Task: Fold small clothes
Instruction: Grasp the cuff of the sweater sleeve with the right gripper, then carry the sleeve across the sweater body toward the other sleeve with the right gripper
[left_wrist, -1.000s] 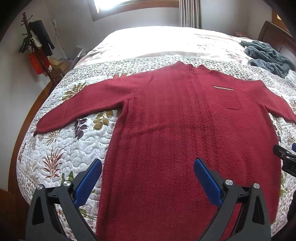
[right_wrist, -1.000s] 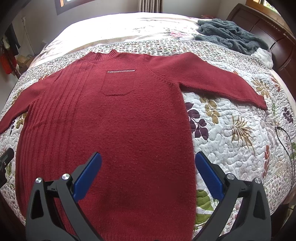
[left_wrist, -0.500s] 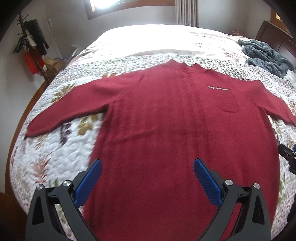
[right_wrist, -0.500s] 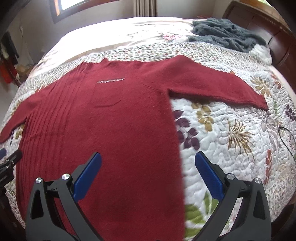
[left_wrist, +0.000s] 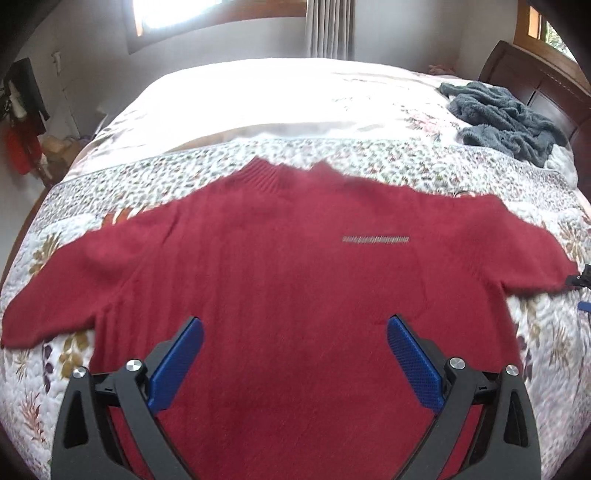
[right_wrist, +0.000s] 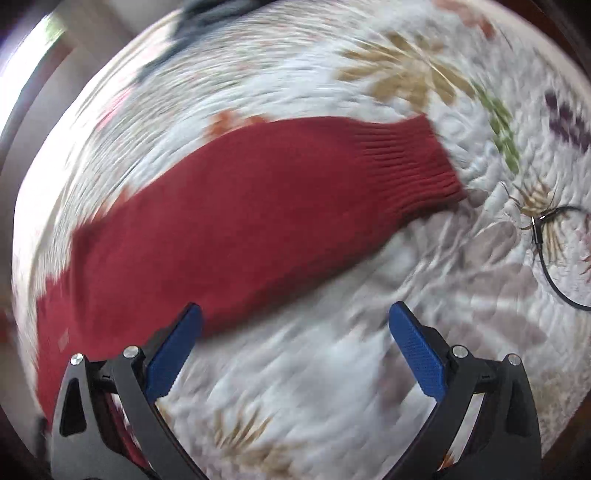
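Both grippers' fingers (left_wrist: 177, 363) (right_wrist: 415, 349) gape wide, empty, above the red sweater (left_wrist: 295, 280).

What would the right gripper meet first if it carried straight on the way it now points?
Probably the floral quilted bedspread, just beside the dark red knitted sweater's sleeve. The right gripper is open, and its left finger sits at the sleeve's edge. Motion blur leaves depth unclear.

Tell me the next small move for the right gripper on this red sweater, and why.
Probably lower the right gripper onto the ribbed cuff and close on it. The red sweater lies spread flat on the quilt, unfolded, both grippers are open and empty, and the right one already faces that sleeve.
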